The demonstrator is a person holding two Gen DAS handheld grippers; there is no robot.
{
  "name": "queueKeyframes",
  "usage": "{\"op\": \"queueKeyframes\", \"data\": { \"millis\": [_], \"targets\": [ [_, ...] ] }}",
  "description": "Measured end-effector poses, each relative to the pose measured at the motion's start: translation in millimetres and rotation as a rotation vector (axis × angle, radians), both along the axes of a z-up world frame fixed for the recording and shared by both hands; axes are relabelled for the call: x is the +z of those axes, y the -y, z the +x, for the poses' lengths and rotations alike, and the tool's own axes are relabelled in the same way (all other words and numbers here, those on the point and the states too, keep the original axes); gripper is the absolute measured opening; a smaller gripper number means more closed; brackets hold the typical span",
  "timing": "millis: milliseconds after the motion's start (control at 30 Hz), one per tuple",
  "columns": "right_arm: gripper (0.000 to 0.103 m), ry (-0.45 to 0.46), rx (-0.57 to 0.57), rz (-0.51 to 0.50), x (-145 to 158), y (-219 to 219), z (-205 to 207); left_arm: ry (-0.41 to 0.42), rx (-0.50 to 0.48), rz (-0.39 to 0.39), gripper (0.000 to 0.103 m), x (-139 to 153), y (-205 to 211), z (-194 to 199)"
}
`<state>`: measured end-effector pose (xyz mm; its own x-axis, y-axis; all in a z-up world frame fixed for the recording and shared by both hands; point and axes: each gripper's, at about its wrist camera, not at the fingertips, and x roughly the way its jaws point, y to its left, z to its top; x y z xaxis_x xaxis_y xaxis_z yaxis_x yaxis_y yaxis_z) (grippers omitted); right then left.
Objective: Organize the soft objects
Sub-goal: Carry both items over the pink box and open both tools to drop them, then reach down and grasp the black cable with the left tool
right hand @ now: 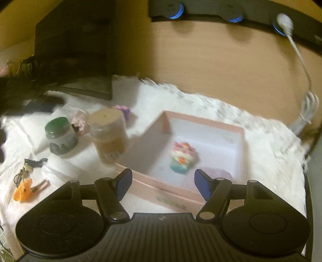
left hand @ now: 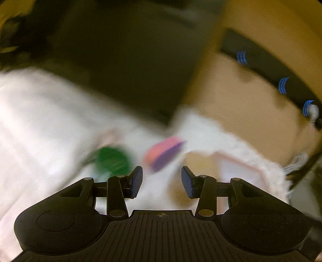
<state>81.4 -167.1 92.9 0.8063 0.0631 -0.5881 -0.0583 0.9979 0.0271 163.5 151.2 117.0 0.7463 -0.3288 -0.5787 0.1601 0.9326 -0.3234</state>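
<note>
A pink open box (right hand: pixel 201 196) lies on a white furry mat (right hand: pixel 261 141). Inside it sit a pastel cupcake-shaped soft toy (right hand: pixel 182 157) and a pale purple soft object (right hand: pixel 218 173). My right gripper (right hand: pixel 163 186) is open and empty, hovering over the box's near wall. A pink and purple soft object (left hand: pixel 164 154) lies on the mat, blurred, just ahead of my left gripper (left hand: pixel 162 181), which is open and empty. The same object shows behind the jars in the right wrist view (right hand: pixel 123 110). The box (left hand: pixel 237 169) shows at right in the left wrist view.
A green-lidded jar (right hand: pixel 60 137) and a tan-lidded jar (right hand: pixel 108 135) stand left of the box. Keys with an orange fob (right hand: pixel 26 186) lie front left. A dark case (right hand: pixel 76 36) stands behind. A white cable (right hand: pixel 301 84) and black power strip (right hand: pixel 251 12) sit on the wooden desk.
</note>
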Motion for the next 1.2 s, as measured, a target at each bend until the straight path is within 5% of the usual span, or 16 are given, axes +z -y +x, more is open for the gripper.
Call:
{"op": "queueKeyframes", "data": {
  "millis": [300,467,633,733,833,1033,1200],
  "targets": [
    [0.071,-0.038,0.016,-0.014,-7.7,-49.3,15.0,-0.160,0.000,0.110,0.046,-61.9,-47.3,-25.8],
    [0.071,-0.046,0.030,-0.065,-10.3,-67.9,13.6,-0.158,0.038,0.270,0.047,-72.6,-61.5,-26.2],
    [0.071,-0.040,0.034,-0.082,-8.4,-77.2,7.8,-0.138,0.191,0.217,0.046,-61.0,-98.3,-19.7],
    [0.071,-0.062,0.033,-0.085,-12.6,-78.7,5.6,-0.151,0.221,0.058,0.046,-61.6,-122.8,-17.6],
    [0.071,-0.081,0.027,-0.085,-17.0,-79.9,4.3,-0.196,0.170,-0.041,0.046,-67.7,-126.7,-13.2],
    [0.071,-0.098,0.029,-0.076,-20.1,-81.4,3.8,-0.234,0.022,0.065,0.046,-84.9,-85.4,-8.1],
    [0.071,-0.106,0.047,-0.082,-22.8,-85.4,2.0,-0.186,-0.272,0.106,0.046,-82.8,-47.0,-21.5]
  ]
}}
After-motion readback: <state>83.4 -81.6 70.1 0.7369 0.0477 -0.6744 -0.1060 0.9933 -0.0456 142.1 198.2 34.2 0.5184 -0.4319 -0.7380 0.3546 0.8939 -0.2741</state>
